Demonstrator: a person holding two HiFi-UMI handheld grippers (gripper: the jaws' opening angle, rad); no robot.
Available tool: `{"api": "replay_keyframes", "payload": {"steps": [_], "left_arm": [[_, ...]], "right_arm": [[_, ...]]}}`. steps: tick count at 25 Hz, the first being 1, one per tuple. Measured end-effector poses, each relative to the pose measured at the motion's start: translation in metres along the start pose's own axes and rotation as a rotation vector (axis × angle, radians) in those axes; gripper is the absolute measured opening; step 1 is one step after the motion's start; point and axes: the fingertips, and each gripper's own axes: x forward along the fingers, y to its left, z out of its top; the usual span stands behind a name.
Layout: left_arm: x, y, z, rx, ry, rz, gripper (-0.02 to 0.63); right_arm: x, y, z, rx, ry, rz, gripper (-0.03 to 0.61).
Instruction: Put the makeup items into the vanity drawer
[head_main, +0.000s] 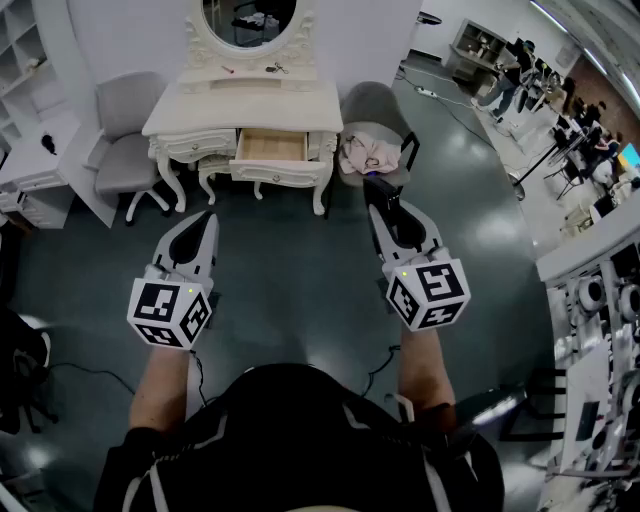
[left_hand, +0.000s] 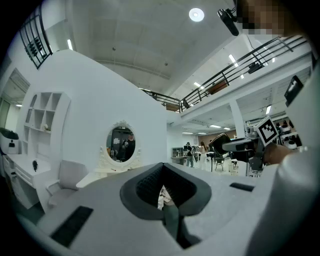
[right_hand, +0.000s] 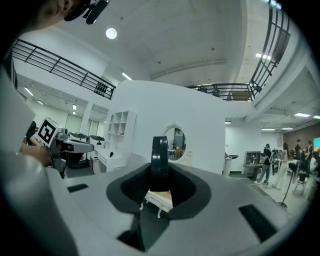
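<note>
Over the dark floor (head_main: 290, 280), well back from the white vanity (head_main: 245, 108), a person holds two claws level, both pointing toward it. At the far left of the head view a grey chair (head_main: 125, 150) stands just beside the vanity. The left claw (head_main: 203, 222) tapers to a closed point. Its own view shows the tips meeting with nothing held, and it also shows the whole oval mirror (left_hand: 121, 144), which the head view cuts off.

From above, the drawer (head_main: 271, 148) is pulled out at the vanity's middle, with bare wood showing inside. A few small items (head_main: 272, 68) lie on the ledge under the mirror, too small to name.

The right claw (head_main: 381, 196) is clamped on a black round case (right_hand: 160, 155). From above the case is only a dark patch at the tips. The right gripper view shows it standing edge-on between the pads, with a corner of the open drawer visible beneath it. Right of the vanity, a second chair (head_main: 375, 110) carries a pink cloth (head_main: 368, 155).
</note>
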Motion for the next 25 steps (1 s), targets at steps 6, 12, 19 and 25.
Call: {"api": "replay_keyframes", "payload": {"steps": [6, 12, 19, 25], "left_arm": [[-0.007, 0.004, 0.005, -0.001, -0.016, 0.019, 0.003], [-0.013, 0.006, 0.001, -0.002, -0.008, 0.018, 0.003], [-0.018, 0.012, -0.005, 0.01, 0.012, -0.001, 0.003], [-0.02, 0.026, 0.001, -0.031, -0.033, -0.031, 0.003]], "right_arm": [[-0.001, 0.006, 0.002, -0.008, -0.003, 0.001, 0.101], [-0.003, 0.011, 0.002, -0.002, -0.001, 0.003, 0.101], [-0.003, 0.021, 0.009, 0.019, -0.026, 0.002, 0.101], [0.006, 0.035, 0.011, 0.012, -0.014, 0.003, 0.101]]}}
